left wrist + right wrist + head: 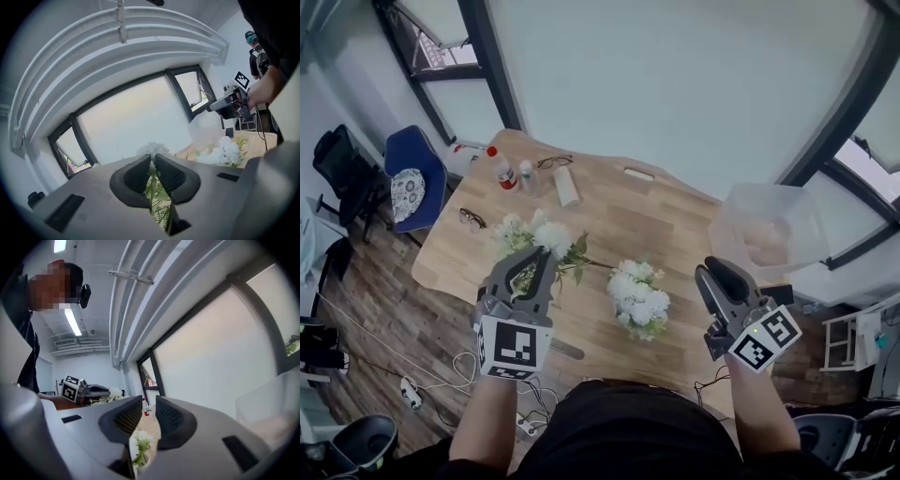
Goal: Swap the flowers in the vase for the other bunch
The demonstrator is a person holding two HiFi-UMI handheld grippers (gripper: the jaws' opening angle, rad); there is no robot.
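My left gripper (pixel 532 264) is shut on the green stems of a bunch of white flowers (pixel 534 237), held over the table's left part. In the left gripper view, a leafy stem (pixel 151 183) sits pinched between the pads and a white bloom (pixel 152 149) shows past the tips. A second white bunch (pixel 639 298) stands at the table's middle; its blooms hide any vase beneath them. My right gripper (pixel 714 274) hovers to that bunch's right, open and empty. In the right gripper view, that bunch (pixel 139 442) lies below the parted tips (pixel 149 409).
The wooden table (pixel 628 220) carries two small bottles (pixel 502 172), two pairs of glasses (pixel 472 218), and a white bar (pixel 566 186) at its far left. A translucent plastic box (pixel 764 225) stands at the right end. A blue chair (pixel 412 183) is on the left.
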